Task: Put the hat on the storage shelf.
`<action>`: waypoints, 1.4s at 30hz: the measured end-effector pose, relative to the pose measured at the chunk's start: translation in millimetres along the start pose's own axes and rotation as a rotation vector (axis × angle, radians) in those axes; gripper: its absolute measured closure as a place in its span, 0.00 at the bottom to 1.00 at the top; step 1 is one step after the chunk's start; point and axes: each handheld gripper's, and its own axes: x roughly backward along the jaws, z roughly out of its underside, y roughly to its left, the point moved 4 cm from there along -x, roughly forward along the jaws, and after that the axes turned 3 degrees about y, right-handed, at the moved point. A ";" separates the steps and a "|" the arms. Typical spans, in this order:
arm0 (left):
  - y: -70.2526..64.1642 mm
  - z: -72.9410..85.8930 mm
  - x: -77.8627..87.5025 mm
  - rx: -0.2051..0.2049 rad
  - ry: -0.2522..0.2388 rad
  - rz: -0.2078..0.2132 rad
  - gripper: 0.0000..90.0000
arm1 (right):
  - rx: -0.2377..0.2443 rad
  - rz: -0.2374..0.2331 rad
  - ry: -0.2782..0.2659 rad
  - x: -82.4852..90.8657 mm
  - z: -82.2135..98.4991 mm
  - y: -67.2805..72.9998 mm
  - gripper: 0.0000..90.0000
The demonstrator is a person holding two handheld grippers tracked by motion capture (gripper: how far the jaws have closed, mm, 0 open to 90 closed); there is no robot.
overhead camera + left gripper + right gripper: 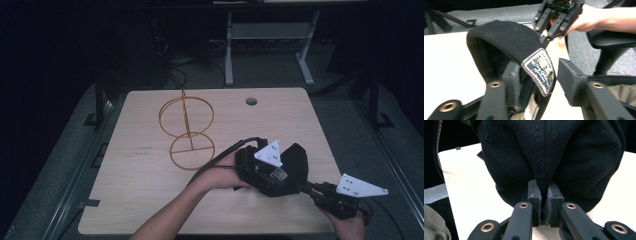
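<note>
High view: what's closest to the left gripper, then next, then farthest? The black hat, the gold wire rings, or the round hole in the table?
From the left gripper:
1. Black hat, touching it.
2. Gold wire rings, up-left.
3. Round hole, near the table's far edge.

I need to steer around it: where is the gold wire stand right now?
In the high view, the gold wire stand sits left of centre on the table, beyond the black cap, apart from both grippers.

Matt black woven-cloth cap [549, 152]
</note>
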 end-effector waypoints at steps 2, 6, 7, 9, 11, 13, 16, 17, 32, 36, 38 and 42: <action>0.5 1.3 6.1 0.014 -0.008 -0.014 0.55 | 0.006 0.012 0.009 1.0 -1.0 -0.2 0.93; -0.9 7.0 17.8 0.023 -0.018 -0.050 0.51 | 0.008 0.015 0.004 2.2 -3.9 -1.3 0.94; -1.9 9.1 21.0 0.027 -0.021 -0.054 0.50 | 0.008 0.015 0.005 2.1 -4.5 -1.4 0.94; -3.5 15.2 28.3 0.031 -0.024 -0.071 0.50 | 0.013 0.016 0.008 2.0 -6.4 -1.0 0.94; -4.5 21.5 33.8 0.038 -0.026 -0.081 0.49 | 0.016 0.019 0.010 3.0 -8.8 -0.7 0.94; -5.4 29.8 38.9 0.048 -0.022 -0.096 0.49 | 0.017 0.021 0.003 5.2 -12.4 -0.7 0.94; -5.9 43.6 46.1 0.076 -0.015 -0.121 0.49 | 0.022 0.017 -0.015 7.6 -18.2 -1.9 0.94; -6.1 48.1 48.7 0.093 -0.016 -0.125 0.48 | 0.016 0.013 -0.016 8.1 -19.7 -2.0 0.94; -14.6 116.4 64.8 0.217 -0.042 -0.182 0.44 | 0.024 0.013 0.007 3.6 -46.7 -9.2 0.94; -16.3 129.6 66.4 0.237 -0.036 -0.187 0.44 | 0.038 0.012 0.014 1.6 -57.4 -11.8 0.94; -17.0 135.2 67.7 0.246 -0.033 -0.192 0.44 | 0.050 0.012 0.010 -0.1 -64.1 -13.0 0.94; -18.7 144.1 69.5 0.260 -0.037 -0.203 0.44 | 0.069 -0.001 0.004 -3.9 -79.8 -14.3 0.94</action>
